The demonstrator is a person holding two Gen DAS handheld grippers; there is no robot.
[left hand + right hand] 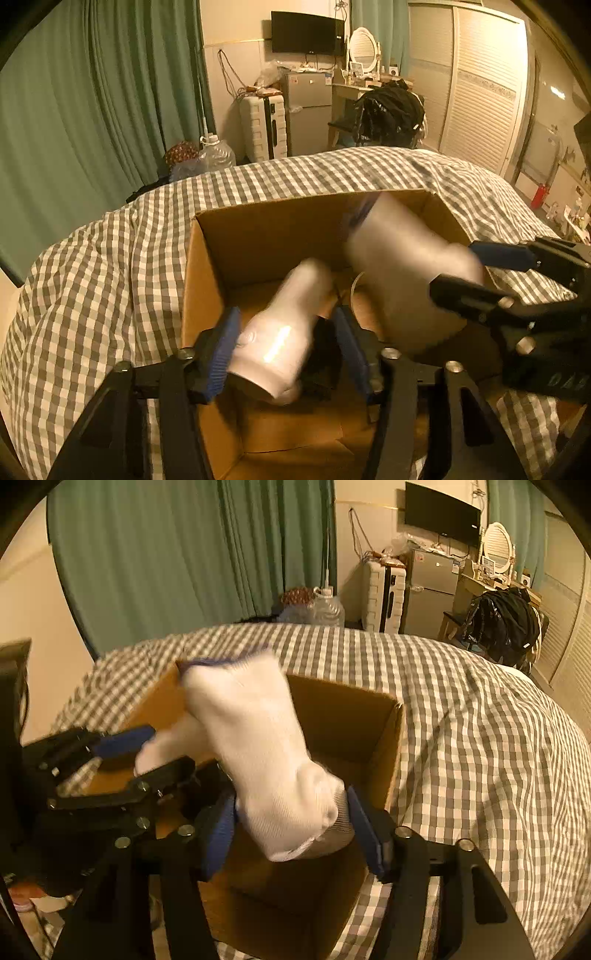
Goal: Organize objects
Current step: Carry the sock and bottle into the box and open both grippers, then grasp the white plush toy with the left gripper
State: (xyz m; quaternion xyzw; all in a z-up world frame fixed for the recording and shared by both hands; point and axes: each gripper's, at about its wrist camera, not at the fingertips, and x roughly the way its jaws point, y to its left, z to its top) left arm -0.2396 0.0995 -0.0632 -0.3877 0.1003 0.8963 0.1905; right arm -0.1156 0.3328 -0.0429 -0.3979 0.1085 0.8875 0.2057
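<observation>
Socks blurred | L hand-held gripper [286, 345] wide, white sock [280, 332] between | R hand-held gripper [291, 825] wide, sock [258, 746] over box [369, 716]

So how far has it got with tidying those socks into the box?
Nearly there, it seems. The cardboard box sits open on the checked bedspread, with dark items already inside. In hand: the left gripper and right gripper each have a white sock between their fingers, over the box. Left: dropping both in.

White sock [258, 746] over cardboard box [354, 723]
</observation>
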